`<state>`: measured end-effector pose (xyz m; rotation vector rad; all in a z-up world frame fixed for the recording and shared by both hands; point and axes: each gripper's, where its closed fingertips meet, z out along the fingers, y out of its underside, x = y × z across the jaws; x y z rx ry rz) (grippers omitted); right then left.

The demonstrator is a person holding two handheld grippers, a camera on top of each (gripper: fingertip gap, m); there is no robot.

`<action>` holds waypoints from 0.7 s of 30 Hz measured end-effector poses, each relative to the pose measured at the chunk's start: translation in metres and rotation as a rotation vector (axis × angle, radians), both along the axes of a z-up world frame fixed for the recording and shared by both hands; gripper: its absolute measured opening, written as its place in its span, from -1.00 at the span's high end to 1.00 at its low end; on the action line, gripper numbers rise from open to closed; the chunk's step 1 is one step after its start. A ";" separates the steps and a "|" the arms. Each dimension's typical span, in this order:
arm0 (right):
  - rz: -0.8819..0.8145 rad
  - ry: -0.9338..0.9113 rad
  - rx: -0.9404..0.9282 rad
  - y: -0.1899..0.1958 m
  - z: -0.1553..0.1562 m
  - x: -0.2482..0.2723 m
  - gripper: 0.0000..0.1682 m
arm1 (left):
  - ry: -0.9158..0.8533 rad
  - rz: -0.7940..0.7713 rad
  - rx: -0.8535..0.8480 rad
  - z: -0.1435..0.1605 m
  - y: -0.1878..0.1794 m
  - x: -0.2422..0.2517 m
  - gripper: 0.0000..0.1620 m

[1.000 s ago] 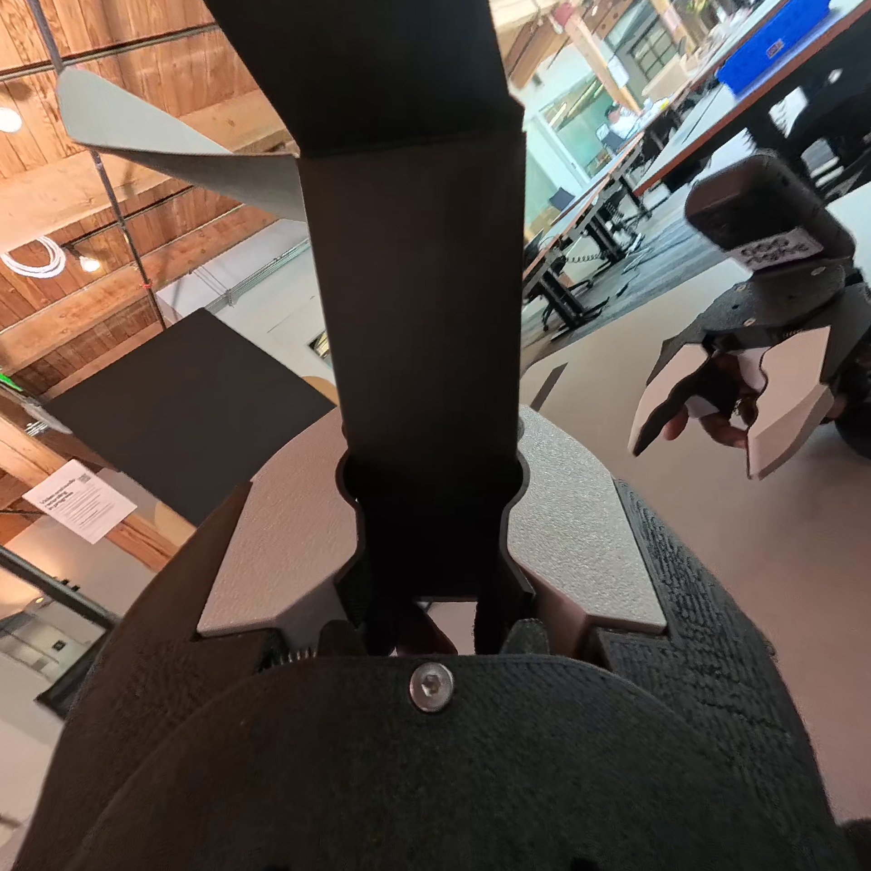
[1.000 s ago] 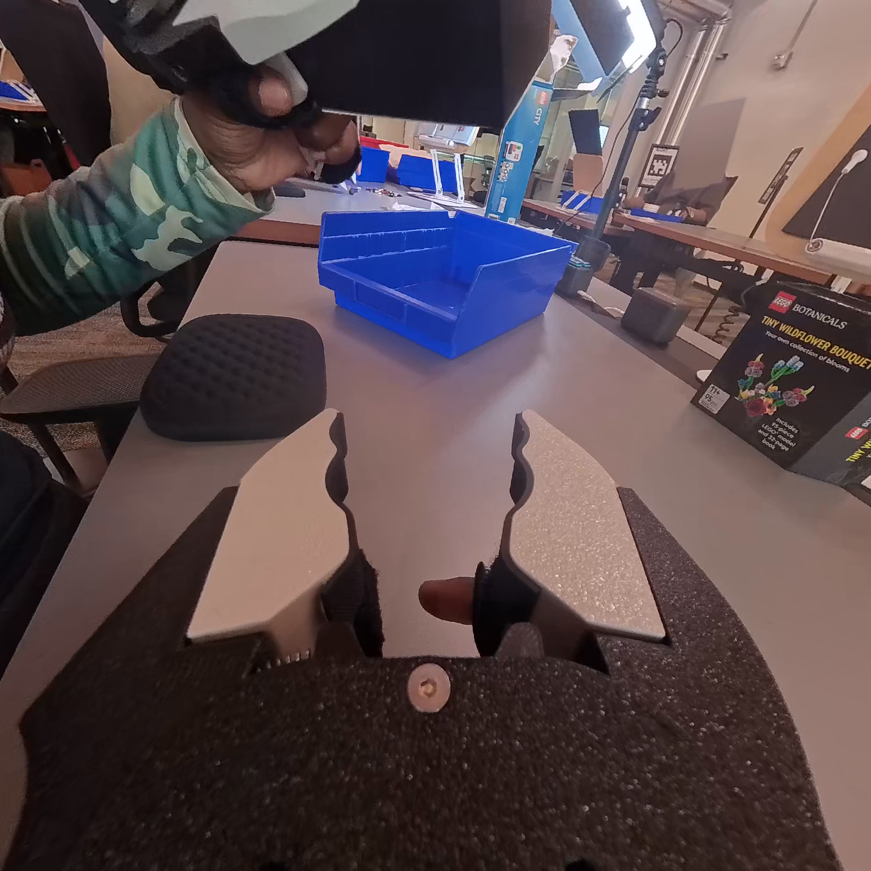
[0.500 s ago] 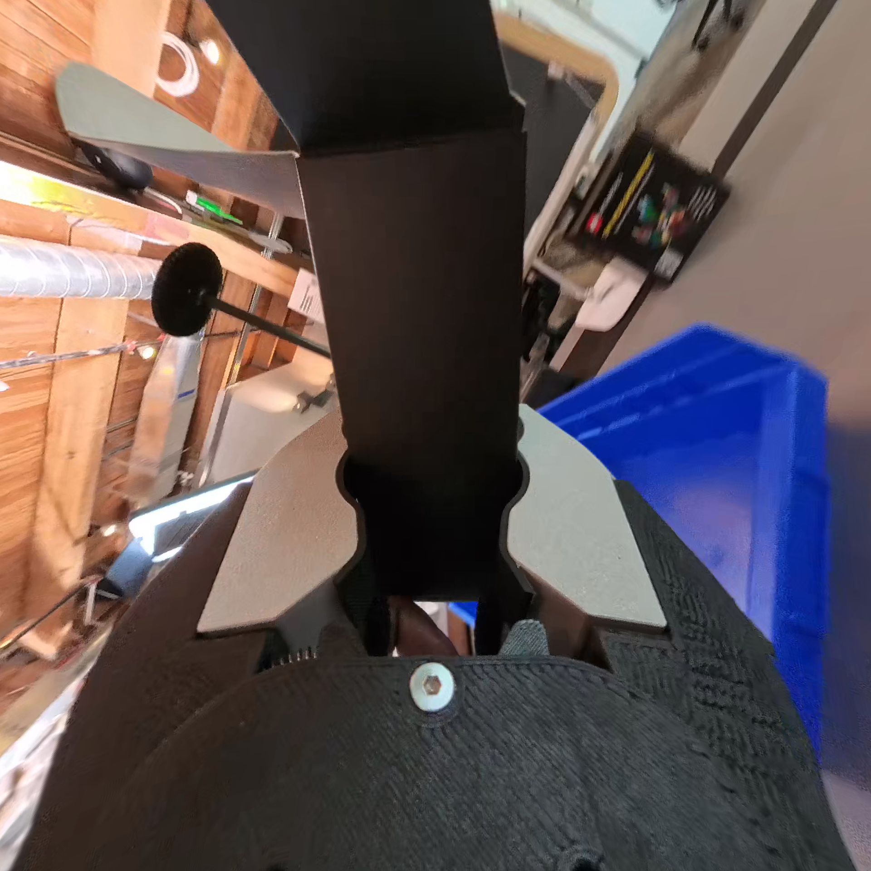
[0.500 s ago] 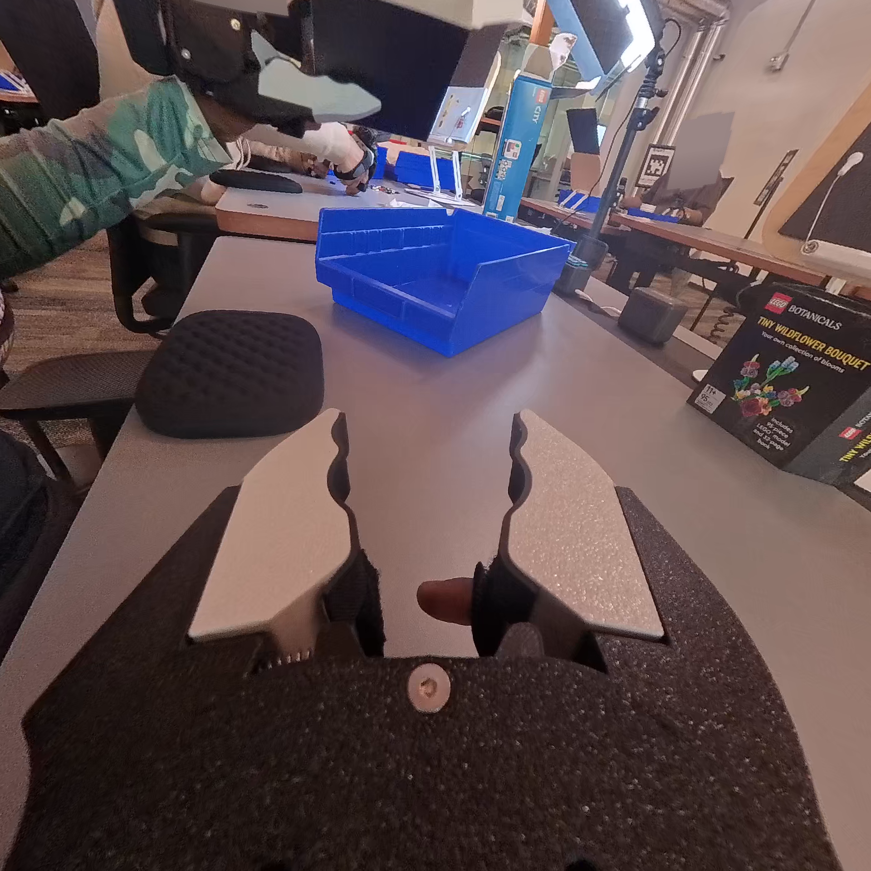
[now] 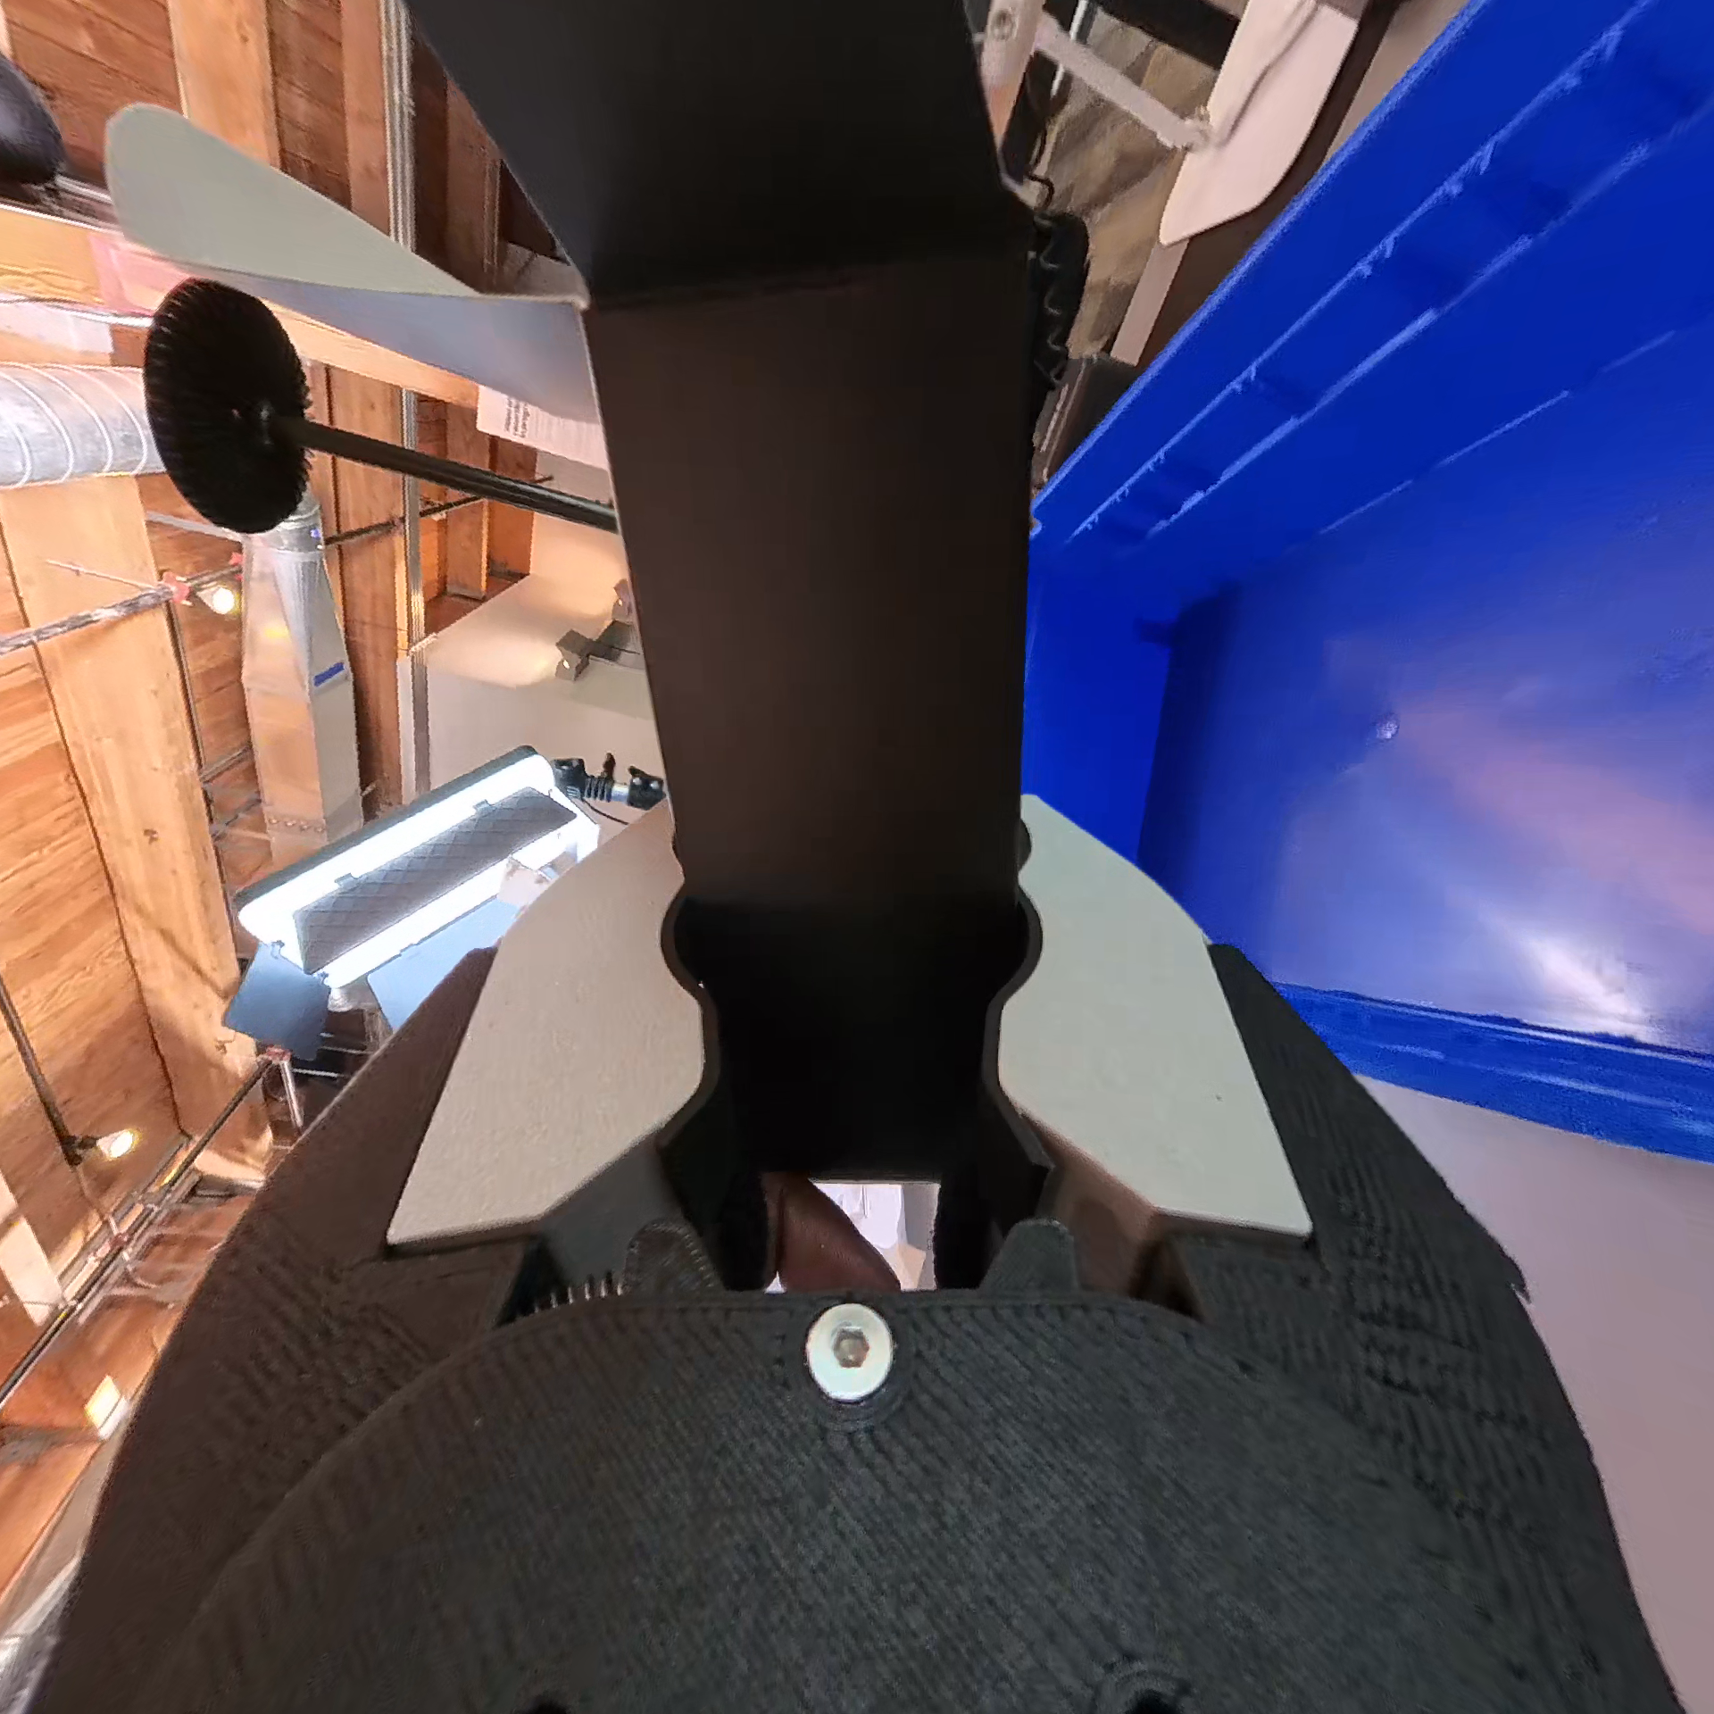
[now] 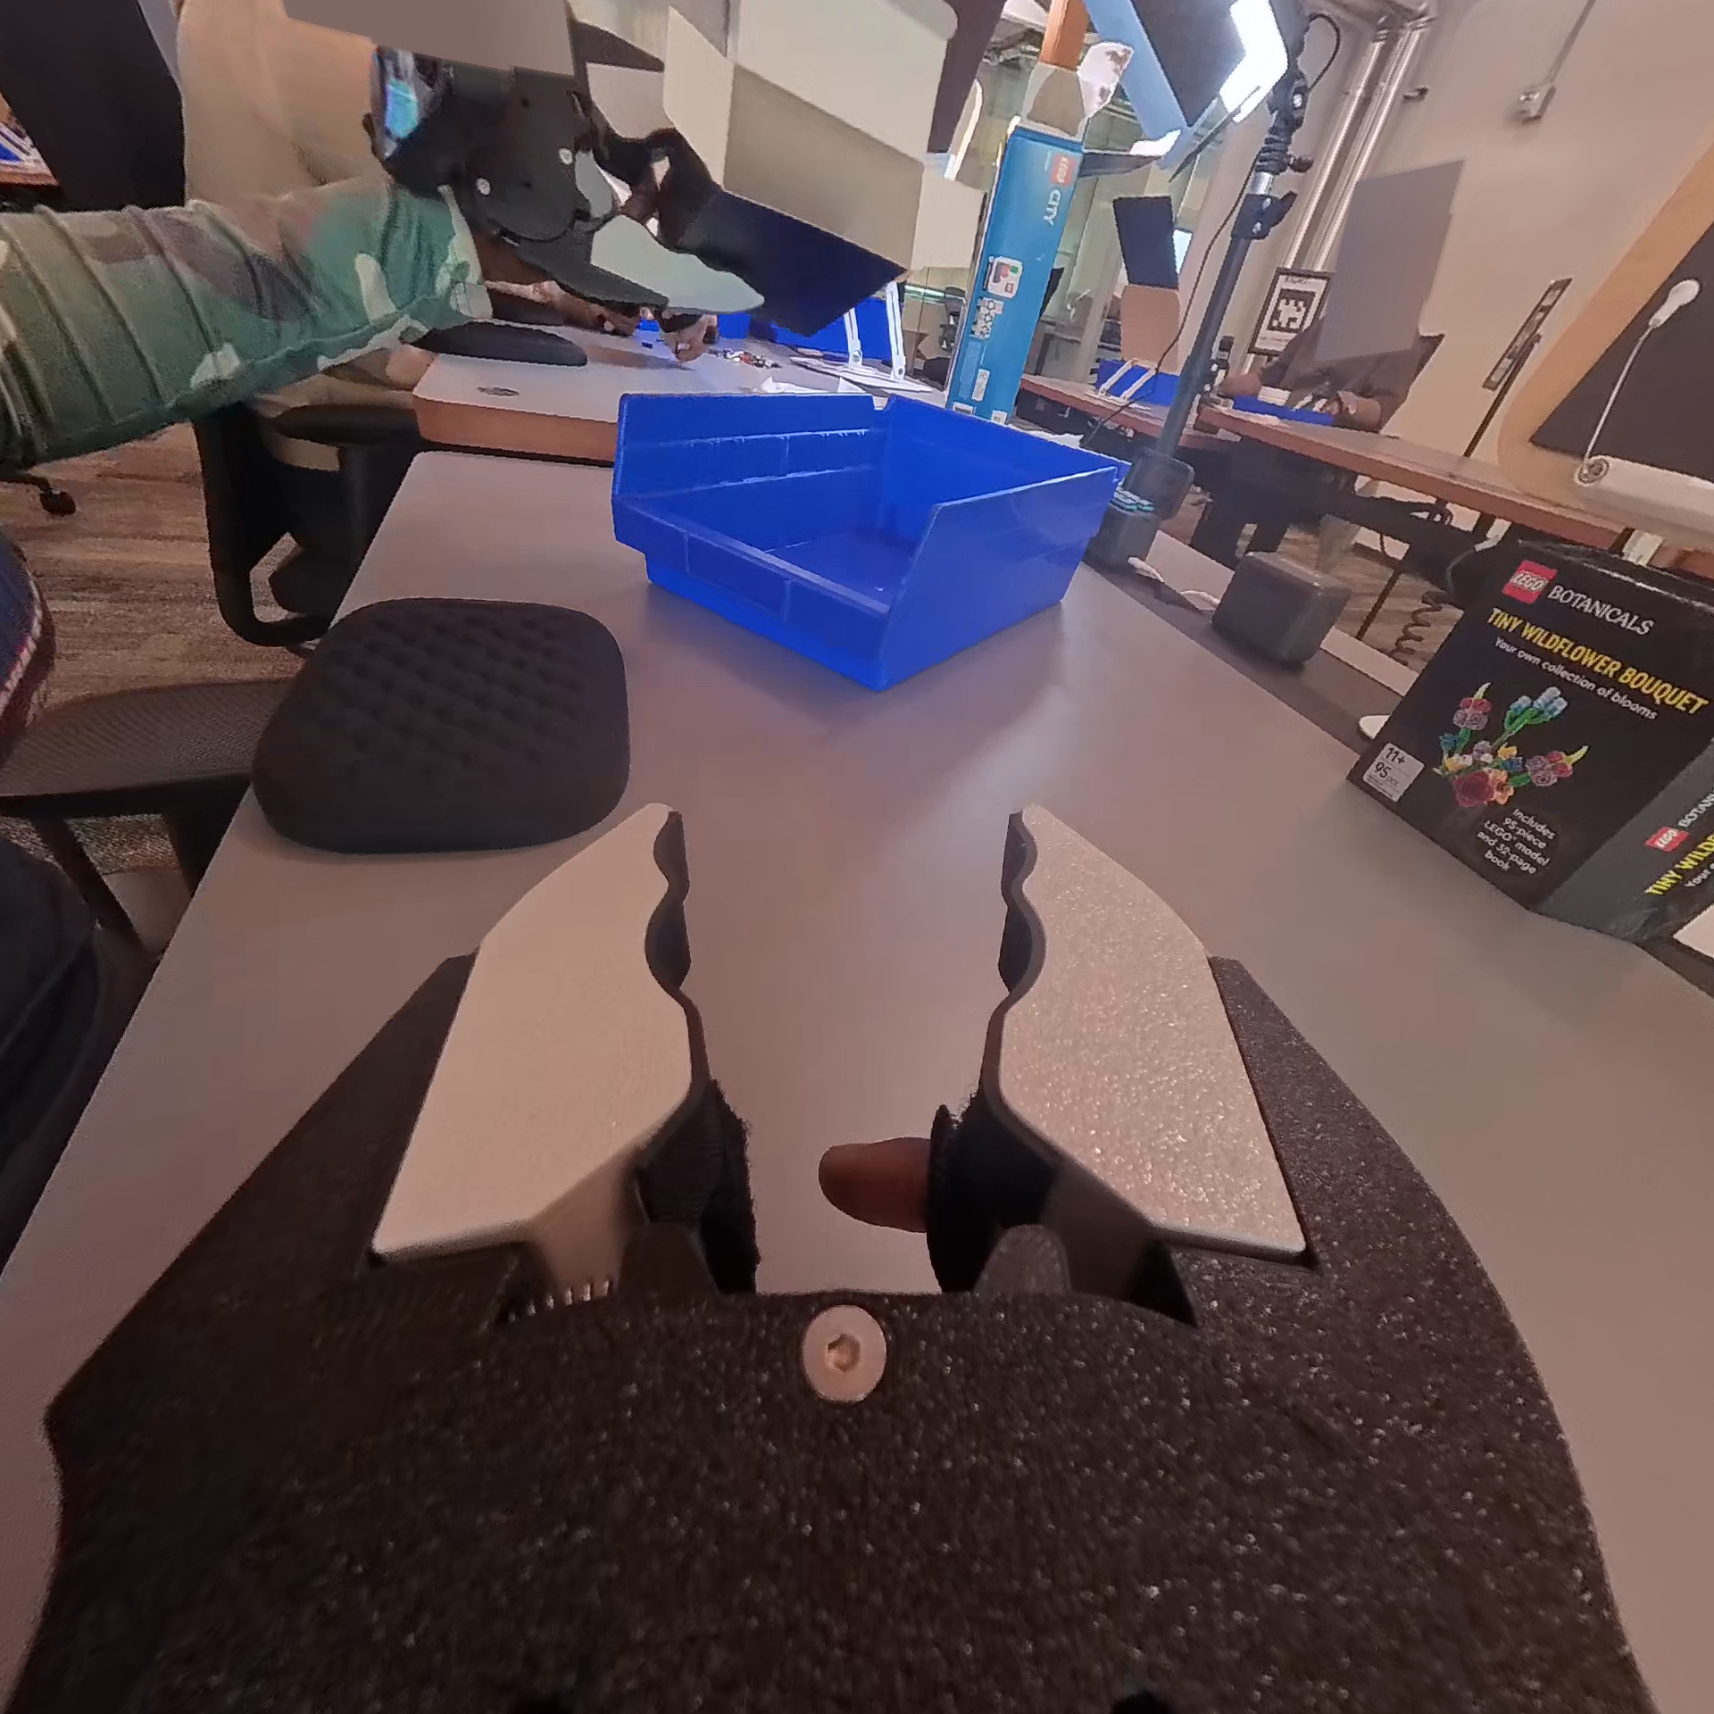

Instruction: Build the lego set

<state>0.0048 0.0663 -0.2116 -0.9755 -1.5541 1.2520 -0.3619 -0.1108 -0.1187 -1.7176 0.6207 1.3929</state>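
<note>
left tongs (image 5: 849, 937) clamp a dark cardboard box (image 5: 816, 594) by its narrow end, held in the air above the blue bin (image 5: 1447, 649), open flaps (image 5: 306, 250) spread at the far end. right tongs (image 6: 844, 937) gape with nothing in them, low over the grey worktop (image 6: 927, 788).

box looks light, thin-walled, crushable; smooth card may slip, so the grip on the narrow faces near a folded edge seems sound. likely being tipped to shed its contents, none seen.

bin shows bare inside in both views. a second, printed box (image 6: 1549, 751) stands shut at the worktop's right side. black pad (image 6: 445, 723) lies left of the bin.
</note>
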 end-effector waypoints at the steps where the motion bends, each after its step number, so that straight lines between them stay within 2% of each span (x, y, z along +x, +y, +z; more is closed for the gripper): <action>1: 0.001 0.000 0.001 0.000 0.000 0.000 0.22 | 0.000 0.006 -0.013 -0.002 0.000 -0.003 0.25; 21: 0.024 -0.012 0.004 -0.003 -0.002 0.000 0.21 | 0.038 0.113 -0.333 -0.035 0.014 -0.039 0.25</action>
